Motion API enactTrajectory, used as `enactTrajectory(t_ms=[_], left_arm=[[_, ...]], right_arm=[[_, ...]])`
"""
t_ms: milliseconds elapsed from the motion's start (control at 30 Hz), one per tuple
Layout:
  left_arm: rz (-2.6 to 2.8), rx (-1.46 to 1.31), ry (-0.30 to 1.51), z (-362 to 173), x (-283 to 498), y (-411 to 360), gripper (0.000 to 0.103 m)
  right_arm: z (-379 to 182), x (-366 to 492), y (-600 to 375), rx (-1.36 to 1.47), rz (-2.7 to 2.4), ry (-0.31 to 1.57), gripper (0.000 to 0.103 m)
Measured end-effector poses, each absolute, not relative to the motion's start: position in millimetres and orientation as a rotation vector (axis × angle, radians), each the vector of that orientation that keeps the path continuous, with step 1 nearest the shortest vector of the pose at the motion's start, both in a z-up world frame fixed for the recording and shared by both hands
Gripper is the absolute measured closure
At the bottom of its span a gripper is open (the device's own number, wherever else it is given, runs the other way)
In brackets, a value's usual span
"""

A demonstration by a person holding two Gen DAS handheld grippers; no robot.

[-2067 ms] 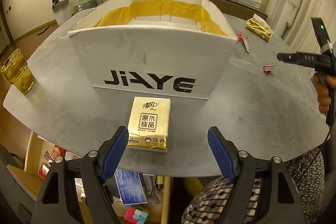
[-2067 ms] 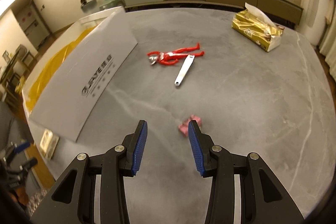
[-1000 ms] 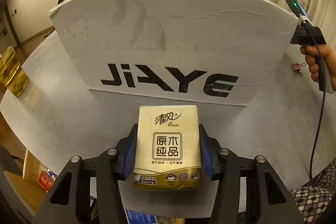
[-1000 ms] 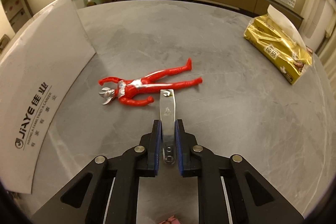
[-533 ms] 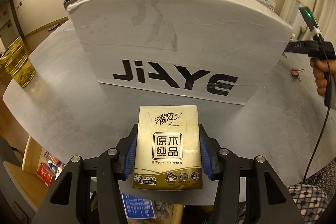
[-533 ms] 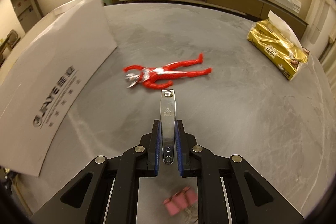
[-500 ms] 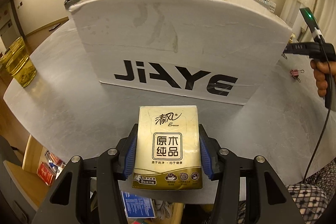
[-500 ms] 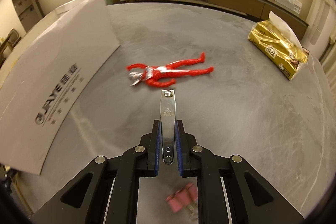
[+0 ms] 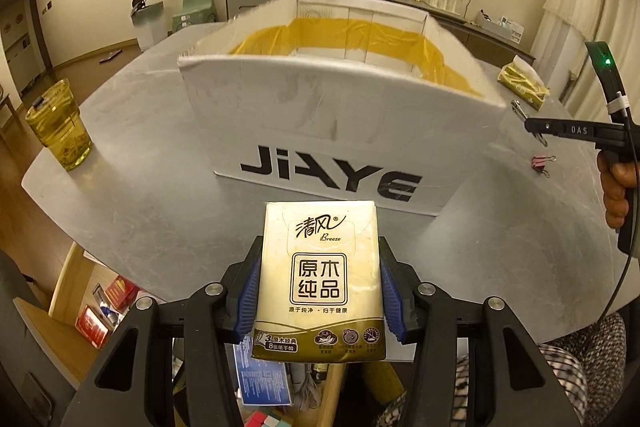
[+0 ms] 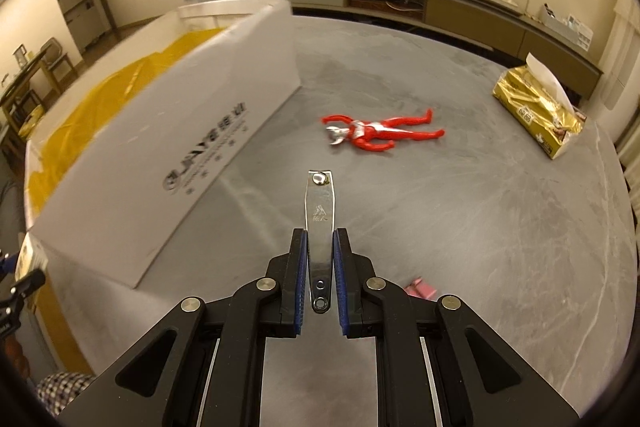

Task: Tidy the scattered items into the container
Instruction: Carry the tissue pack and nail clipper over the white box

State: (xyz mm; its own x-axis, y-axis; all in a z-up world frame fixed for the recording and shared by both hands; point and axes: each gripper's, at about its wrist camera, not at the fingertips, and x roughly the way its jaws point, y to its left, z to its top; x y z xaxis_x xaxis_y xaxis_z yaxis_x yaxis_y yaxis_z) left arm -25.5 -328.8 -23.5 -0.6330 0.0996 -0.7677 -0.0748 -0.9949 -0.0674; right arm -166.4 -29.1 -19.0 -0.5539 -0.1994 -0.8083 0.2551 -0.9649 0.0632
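Observation:
My left gripper is shut on a cream and gold tissue pack, held above the table's near edge in front of the white JIAYE box, whose inside is lined with yellow plastic. In the right wrist view my right gripper is shut on a metal nail clipper, lifted over the grey table to the right of the white box. A red toy figure lies on the table beyond the clipper. A pink binder clip lies just right of the right gripper, and the binder clip also shows in the left wrist view.
A glass of yellow liquid stands at the table's left edge. A gold tissue box sits at the far right. A hand holds the right gripper's handle beside the box. Shelves with small items lie below the table edge.
Both grippers have risen with their loads: the box's yellow-lined inside now shows over its front wall. The right gripper has also moved left toward the box with the clipper.

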Motion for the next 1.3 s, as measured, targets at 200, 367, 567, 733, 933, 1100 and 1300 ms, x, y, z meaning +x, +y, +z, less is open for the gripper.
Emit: enactTrajectory(t_ms=[200, 367, 567, 733, 933, 1100, 1300], left_arm=[[2.761, -1.245, -0.039, -8.5, -15.8, -321.1, 0.051], [2.766, -1.198, -0.024, 4.7, -19.2, -310.4, 0.051], [2.773, -1.141, -0.003, 25.1, -14.6, -304.0, 0.051], [2.783, -1.079, 0.018, 46.4, -16.5, -297.6, 0.051], [2.781, -1.035, 0.043, 61.3, -26.1, -288.7, 0.051], [2.771, -1.004, 0.059, 71.6, -35.3, -280.1, 0.051], [2.765, -0.982, 0.069, 82.4, -52.9, -273.0, 0.051]], right_arm=[[-3.2, -142.9, -40.2, 1.276, -2.542, 0.103, 0.09], [9.4, -126.9, -47.6, 1.241, -2.525, 0.108, 0.09], [24.0, -110.8, -56.3, 1.206, -2.5, 0.099, 0.09], [38.4, -99.8, -66.1, 1.168, -2.485, 0.112, 0.09], [56.1, -90.2, -78.9, 1.127, -2.459, 0.125, 0.09], [66.6, -86.3, -88.6, 1.11, -2.431, 0.12, 0.09], [74.8, -90.0, -102.4, 1.103, -2.401, 0.114, 0.09]])
